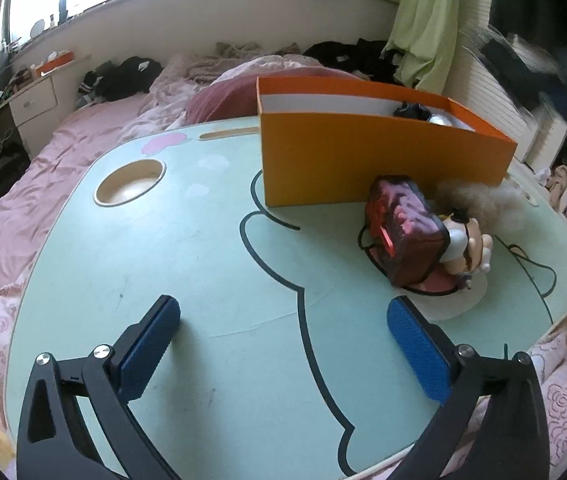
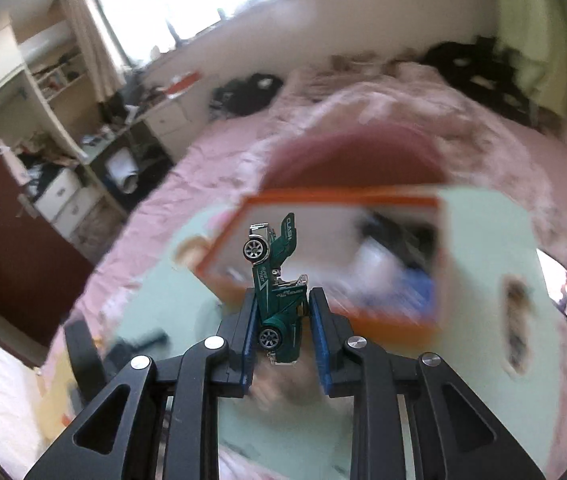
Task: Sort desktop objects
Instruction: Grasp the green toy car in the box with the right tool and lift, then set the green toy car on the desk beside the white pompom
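Standing nose-up, green toy car sits clamped in right gripper.

A pale green table, printed with a black cartoon outline, rests on a pink-covered bed. On its top sit an orange box, a dark red pouch, a small figurine and a fluffy beige tuft.
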A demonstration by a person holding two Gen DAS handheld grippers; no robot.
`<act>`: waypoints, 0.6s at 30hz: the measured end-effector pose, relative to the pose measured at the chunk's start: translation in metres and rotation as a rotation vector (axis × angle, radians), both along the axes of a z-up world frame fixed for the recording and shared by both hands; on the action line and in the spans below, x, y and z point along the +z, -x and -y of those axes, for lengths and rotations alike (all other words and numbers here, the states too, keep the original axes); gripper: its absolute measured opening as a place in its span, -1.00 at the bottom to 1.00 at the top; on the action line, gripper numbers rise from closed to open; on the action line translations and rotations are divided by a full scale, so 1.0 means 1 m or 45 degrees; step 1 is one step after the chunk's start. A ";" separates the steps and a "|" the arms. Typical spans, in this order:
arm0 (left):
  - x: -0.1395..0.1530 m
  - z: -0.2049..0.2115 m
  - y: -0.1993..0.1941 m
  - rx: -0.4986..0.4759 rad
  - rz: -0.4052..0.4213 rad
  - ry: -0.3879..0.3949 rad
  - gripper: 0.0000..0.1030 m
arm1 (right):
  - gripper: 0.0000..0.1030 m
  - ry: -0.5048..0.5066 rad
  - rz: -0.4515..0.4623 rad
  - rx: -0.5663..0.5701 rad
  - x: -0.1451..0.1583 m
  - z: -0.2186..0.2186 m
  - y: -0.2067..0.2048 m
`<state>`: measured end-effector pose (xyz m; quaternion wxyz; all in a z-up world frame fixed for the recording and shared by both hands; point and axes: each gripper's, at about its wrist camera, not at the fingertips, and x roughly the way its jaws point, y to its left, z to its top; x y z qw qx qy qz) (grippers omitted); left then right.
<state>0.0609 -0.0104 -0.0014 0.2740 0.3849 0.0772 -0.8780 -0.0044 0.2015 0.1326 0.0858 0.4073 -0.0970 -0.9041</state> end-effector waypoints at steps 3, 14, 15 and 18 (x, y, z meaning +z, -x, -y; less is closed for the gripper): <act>0.000 -0.001 0.000 0.002 0.003 0.002 0.99 | -0.54 -0.105 0.086 -0.088 -0.032 -0.018 -0.023; 0.000 -0.004 -0.001 -0.003 0.000 0.002 0.99 | -0.24 -0.088 0.095 -0.122 -0.084 -0.009 -0.013; 0.000 -0.004 -0.001 -0.004 -0.001 0.002 0.99 | 0.16 -0.097 0.075 -0.136 -0.084 -0.008 -0.018; 0.001 -0.004 -0.002 -0.006 -0.002 0.002 0.99 | 0.51 -0.135 0.002 -0.130 -0.085 -0.004 -0.040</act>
